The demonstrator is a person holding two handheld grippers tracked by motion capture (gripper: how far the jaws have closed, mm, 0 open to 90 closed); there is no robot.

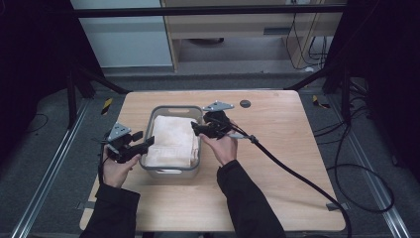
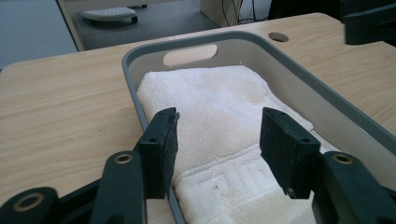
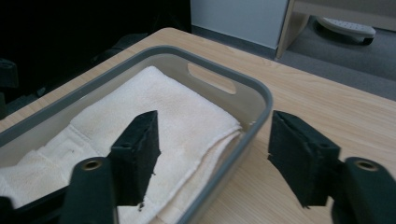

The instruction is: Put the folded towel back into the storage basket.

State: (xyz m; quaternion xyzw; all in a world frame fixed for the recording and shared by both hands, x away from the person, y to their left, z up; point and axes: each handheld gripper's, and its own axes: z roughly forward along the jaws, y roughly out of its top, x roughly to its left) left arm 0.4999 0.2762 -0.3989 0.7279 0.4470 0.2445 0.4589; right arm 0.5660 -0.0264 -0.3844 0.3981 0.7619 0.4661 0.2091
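Note:
A grey plastic basket [image 1: 172,110] stands on the wooden table and holds a folded white towel [image 1: 171,141]. My left gripper [image 1: 146,144] hovers at the basket's left rim near its front, open, one jaw outside the wall and one over the towel [image 2: 219,107]. My right gripper [image 1: 195,130] is at the basket's right rim, open, with the grey wall [image 3: 254,116] between its jaws and the towel [image 3: 154,105] under the inner jaw. Neither holds anything.
The basket [image 2: 140,100] has handle cut-outs [image 3: 214,77] in its end walls. A round cable hole [image 1: 244,103] sits in the table [image 1: 277,148] at the far right. The right gripper's cable [image 1: 297,173] trails across the table's right side. The floor drops away at the table's edges.

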